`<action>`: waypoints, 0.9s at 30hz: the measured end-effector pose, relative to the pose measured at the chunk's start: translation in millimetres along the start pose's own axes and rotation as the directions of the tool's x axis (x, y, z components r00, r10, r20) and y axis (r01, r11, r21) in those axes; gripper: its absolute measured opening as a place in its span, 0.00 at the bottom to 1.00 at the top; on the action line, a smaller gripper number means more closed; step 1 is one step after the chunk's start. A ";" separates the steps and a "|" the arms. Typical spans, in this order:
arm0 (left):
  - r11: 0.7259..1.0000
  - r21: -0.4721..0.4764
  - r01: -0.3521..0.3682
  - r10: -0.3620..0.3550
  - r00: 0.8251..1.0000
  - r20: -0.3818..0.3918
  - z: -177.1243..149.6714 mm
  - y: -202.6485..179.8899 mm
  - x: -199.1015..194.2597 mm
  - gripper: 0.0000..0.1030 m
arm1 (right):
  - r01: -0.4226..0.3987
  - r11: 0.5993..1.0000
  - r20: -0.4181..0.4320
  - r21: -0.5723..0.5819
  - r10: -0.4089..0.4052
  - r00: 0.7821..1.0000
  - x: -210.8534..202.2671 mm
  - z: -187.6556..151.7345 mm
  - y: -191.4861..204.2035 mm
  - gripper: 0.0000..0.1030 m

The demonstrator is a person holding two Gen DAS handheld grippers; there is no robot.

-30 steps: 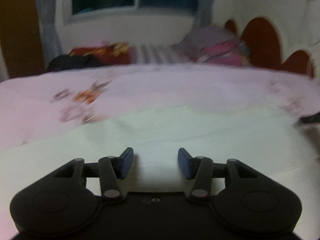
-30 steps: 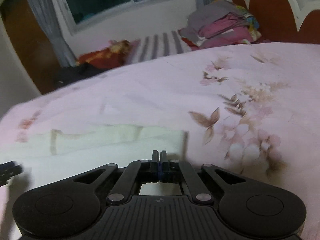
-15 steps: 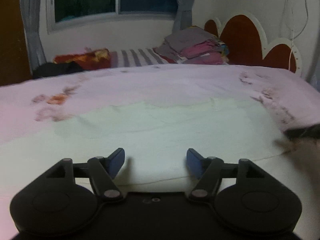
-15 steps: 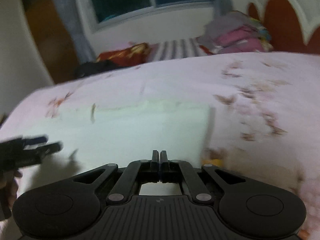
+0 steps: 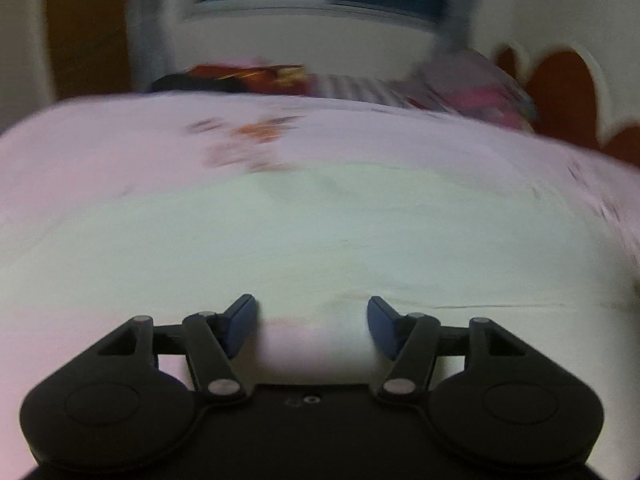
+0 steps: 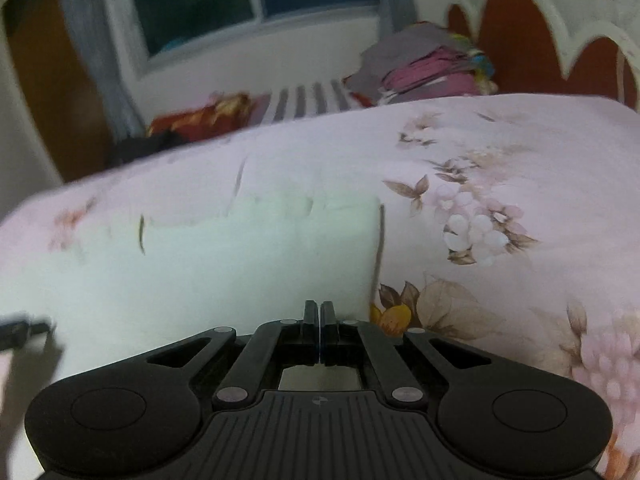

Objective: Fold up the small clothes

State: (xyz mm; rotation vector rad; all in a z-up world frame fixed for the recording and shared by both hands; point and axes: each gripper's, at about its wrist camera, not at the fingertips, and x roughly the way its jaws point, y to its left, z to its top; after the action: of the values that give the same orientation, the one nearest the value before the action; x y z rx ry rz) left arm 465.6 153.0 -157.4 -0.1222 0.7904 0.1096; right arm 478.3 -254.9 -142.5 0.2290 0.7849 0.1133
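A pale green garment (image 6: 260, 264) was spread flat on the bed (image 6: 520, 152), presumably so its edges could be reached for folding. The left tongs (image 5: 312, 320) were held apart over its near edge, having just been narrowed slightly with nothing gripped. The right tongs (image 6: 320, 320) were kept pressed together, seemingly empty, near the right corner.

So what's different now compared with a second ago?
The left gripper has swung across the pale green cloth on the pink floral bedsheet, its jaws opening then closing slightly, gripping nothing. The right gripper stays shut, and the cloth stays flat.
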 end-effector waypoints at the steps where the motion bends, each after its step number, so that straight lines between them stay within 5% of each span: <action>1: 0.999 -0.034 -0.022 0.022 1.000 -0.005 -2.5 16.5 -3.6 0.59 | -0.001 1.000 -0.004 0.029 0.001 1.000 -2.6 -1.1 -0.1 0.00; 5: 0.981 -0.138 -0.137 0.136 0.991 -0.017 -10.6 76.4 -24.1 0.59 | -0.035 0.997 -0.001 0.072 0.036 0.999 -9.0 -4.5 6.4 0.00; 7: 0.967 -0.191 -0.171 0.169 0.985 -0.026 -12.3 99.5 -34.5 0.59 | -0.034 0.998 -0.005 0.061 0.034 0.999 -10.4 -5.8 13.6 0.09; 8: 0.961 -0.208 -0.183 0.182 0.983 -0.026 -13.0 110.2 -39.2 0.59 | -0.028 0.998 -0.004 0.048 0.029 1.000 -10.0 -6.3 18.5 0.40; 9: 0.956 -0.217 -0.198 0.198 0.980 -0.023 -13.4 118.5 -43.3 0.59 | -0.018 0.999 0.010 0.036 0.018 1.000 -10.3 -7.7 23.1 0.58; 21: 0.920 -0.322 -0.223 0.237 0.972 0.004 -15.6 182.2 -55.8 0.54 | -0.040 0.999 0.012 0.008 0.040 0.999 -1.9 -3.9 66.7 0.58; 27: 0.773 -0.630 -0.073 0.159 0.984 0.081 -20.5 258.1 -52.2 0.41 | -0.017 1.000 0.012 0.014 0.017 1.000 -4.9 -6.8 74.5 0.58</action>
State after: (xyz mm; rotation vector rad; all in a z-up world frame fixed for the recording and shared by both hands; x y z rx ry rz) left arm 377.6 401.9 -152.0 -0.6972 0.6028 0.4984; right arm 468.8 -182.5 -125.4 0.2498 0.7724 0.1227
